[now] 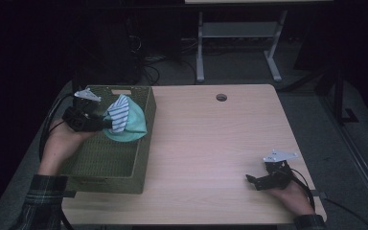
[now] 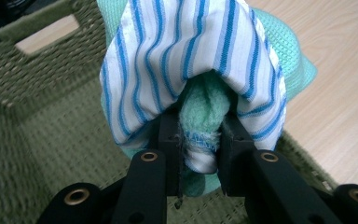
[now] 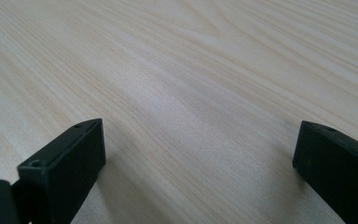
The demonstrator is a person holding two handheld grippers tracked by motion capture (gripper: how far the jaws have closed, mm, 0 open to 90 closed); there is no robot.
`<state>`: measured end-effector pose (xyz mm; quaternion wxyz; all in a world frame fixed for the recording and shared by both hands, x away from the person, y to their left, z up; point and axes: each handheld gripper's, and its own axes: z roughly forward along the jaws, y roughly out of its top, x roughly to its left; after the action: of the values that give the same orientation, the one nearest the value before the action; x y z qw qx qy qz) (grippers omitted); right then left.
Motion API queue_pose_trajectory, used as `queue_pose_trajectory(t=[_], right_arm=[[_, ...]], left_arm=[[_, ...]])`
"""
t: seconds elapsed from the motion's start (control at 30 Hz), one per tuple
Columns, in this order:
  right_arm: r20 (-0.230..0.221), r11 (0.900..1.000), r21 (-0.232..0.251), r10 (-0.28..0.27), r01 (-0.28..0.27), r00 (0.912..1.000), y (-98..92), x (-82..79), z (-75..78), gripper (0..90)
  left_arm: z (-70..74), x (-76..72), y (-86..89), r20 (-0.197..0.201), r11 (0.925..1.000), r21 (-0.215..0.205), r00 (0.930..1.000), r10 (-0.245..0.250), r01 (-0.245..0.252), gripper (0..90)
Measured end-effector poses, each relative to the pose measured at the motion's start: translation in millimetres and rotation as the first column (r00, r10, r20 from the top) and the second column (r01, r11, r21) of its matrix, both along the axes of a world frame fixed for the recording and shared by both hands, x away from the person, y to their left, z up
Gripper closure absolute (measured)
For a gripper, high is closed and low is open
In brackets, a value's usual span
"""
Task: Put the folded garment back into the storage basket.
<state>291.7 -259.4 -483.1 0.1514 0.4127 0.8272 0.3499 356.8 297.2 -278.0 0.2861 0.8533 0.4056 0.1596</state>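
The left gripper (image 1: 106, 123) clamps its jaws on bunched cloths (image 1: 124, 122) above the basket's (image 1: 106, 165) table-side wall; the right gripper (image 1: 255, 181) rests wide-jawed well away from the basket.

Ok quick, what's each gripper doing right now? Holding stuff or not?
Left gripper: shut on the cloths, a striped one bundled with a green one, over the basket.
Right gripper: open, holding nothing, low over the table.

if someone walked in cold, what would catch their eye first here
Most striking is the bundle of cloth, a blue-striped white cloth wrapped over a mint green cloth, pinched in the left gripper above the olive woven basket at the table's left edge. Far right, the right gripper rests open on the bare wooden table.
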Motion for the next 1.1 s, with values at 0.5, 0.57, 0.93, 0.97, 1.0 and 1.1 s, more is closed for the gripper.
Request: queue_pose_trajectory(t=[0.5, 0.57, 0.93, 0.97, 1.0, 1.1], right_arm=[[0.000, 1.000, -0.001, 0.001, -0.001, 1.0000, -0.1, 0.0, 0.0, 2.1], [0.000, 1.000, -0.001, 0.001, -0.001, 1.0000, -0.1, 0.0, 0.0, 2.1], [-0.001, 1.000, -0.001, 0.000, 0.000, 1.0000, -0.1, 0.0, 0.1, 2.1], [-0.001, 1.000, -0.001, 0.000, 0.000, 1.0000, -0.1, 0.0, 0.0, 2.1], [-0.001, 1.000, -0.001, 0.000, 0.000, 1.0000, -0.1, 0.0, 0.1, 2.1], [-0.001, 1.000, -0.001, 0.000, 0.000, 1.0000, -0.1, 0.0, 0.1, 2.1]], left_arm=[[-16.5, 3.1, 25.6, 0.001, 0.9944, -0.016, 0.9945, 0.104, -0.104, 73.7], [-21.1, 4.2, 28.4, -0.003, 0.9932, -0.005, 0.9932, 0.116, -0.116, 73.7], [-58.2, 10.8, 32.9, -0.054, 0.9898, -0.012, 0.9885, 0.141, -0.142, 73.7], [-60.9, 11.5, 32.8, -0.059, 0.9898, -0.011, 0.9882, 0.141, -0.142, 73.7], [-63.6, 12.2, 32.4, -0.061, 0.9897, -0.012, 0.9880, 0.142, -0.143, 73.7], [-71.1, 14.8, 32.0, -0.074, 0.9900, -0.011, 0.9874, 0.139, -0.141, 73.7]])
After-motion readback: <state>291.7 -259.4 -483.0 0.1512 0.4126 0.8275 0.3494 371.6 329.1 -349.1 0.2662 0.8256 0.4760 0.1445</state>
